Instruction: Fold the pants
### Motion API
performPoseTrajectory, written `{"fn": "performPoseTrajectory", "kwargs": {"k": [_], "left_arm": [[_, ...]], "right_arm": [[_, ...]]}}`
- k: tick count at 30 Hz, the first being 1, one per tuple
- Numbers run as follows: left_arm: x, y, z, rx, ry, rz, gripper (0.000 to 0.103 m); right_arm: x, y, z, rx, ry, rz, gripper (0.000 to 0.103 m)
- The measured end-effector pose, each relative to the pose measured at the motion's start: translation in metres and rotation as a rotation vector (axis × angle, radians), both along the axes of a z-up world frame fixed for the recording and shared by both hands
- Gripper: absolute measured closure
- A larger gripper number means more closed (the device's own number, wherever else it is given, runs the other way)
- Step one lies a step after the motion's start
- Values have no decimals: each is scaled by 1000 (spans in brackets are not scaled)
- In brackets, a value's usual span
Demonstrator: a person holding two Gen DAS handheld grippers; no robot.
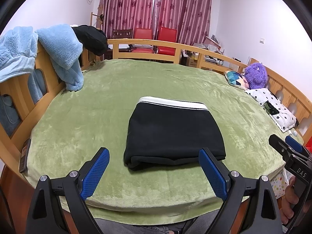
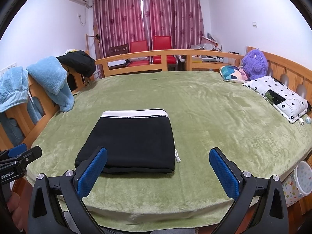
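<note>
Black pants (image 1: pixel 173 130) lie folded near the bed's (image 1: pixel 78 117) front edge; left gripper (image 1: pixel 154 169) and right gripper (image 2: pixel 158 167) hover apart, fingers spread, holding nothing, the fold apparently finished

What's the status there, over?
Left tool open, right tool open, both empty. Black pants folded on green blanket, white waistband far side. Nothing in the way.

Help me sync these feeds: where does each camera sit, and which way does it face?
Left wrist: on left gripper, facing across bed at folded pants; right gripper and a hand show at right.
Right wrist: on right gripper, same heading; left gripper at left.
Shared: pants, bed, curtains, both grippers open.
</note>
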State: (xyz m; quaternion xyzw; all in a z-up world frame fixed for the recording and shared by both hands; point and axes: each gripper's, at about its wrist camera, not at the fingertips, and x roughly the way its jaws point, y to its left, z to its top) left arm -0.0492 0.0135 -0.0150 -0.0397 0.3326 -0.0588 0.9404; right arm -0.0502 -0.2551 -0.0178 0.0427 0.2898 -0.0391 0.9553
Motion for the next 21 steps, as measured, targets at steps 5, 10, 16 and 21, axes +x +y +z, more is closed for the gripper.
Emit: {"fn": "performPoseTrajectory", "kwargs": {"k": [5,10,16,21], "left_arm": [[-1,-1,0,1,1,1,10],[-1,-2,1,2,-2,1,10],[2,-1,2,2,-5,-4,10],[5,-2,3,8,-3,-1,10]], "right_arm": [[2,-1,-1,6,5,-4,0],[3,-1,-2,6,3,-2,0],[4,-1,-4,12,2,3,0],[8,2,-8,8,3,11,0]]}}
